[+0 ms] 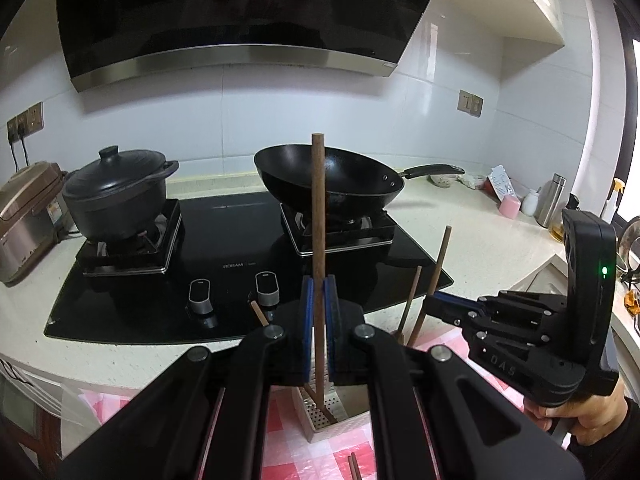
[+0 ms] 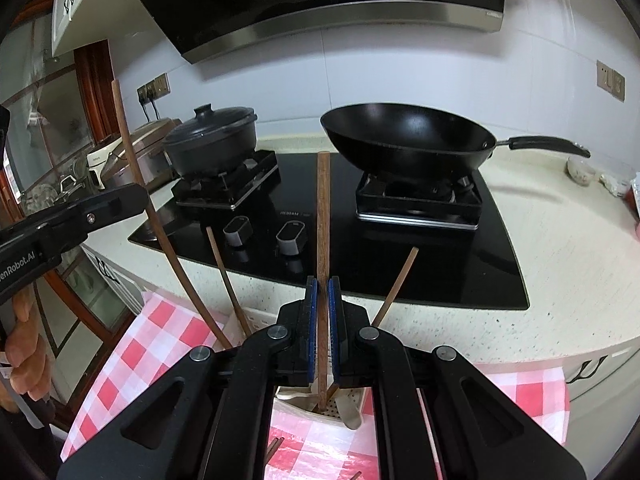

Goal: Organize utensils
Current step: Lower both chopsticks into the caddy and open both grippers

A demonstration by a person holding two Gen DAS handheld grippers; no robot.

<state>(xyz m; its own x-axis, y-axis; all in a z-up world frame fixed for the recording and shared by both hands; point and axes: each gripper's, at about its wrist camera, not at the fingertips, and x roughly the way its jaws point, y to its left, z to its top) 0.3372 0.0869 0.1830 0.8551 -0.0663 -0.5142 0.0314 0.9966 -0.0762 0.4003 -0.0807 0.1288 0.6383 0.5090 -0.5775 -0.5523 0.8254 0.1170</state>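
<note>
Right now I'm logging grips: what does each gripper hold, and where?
Left gripper: a wooden stick, gripped low on its shaft. Right gripper: another wooden stick, also low.

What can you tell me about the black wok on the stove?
The black wok is a deep, round pan with a dark, slightly shiny inside that looks empty. A long black handle, fixed with rivets, sticks out to the right in the picture. It sits upright on the right burner grate of the black glass stove, below the range hood. Only the grate touches it; no gripper is near.
</note>
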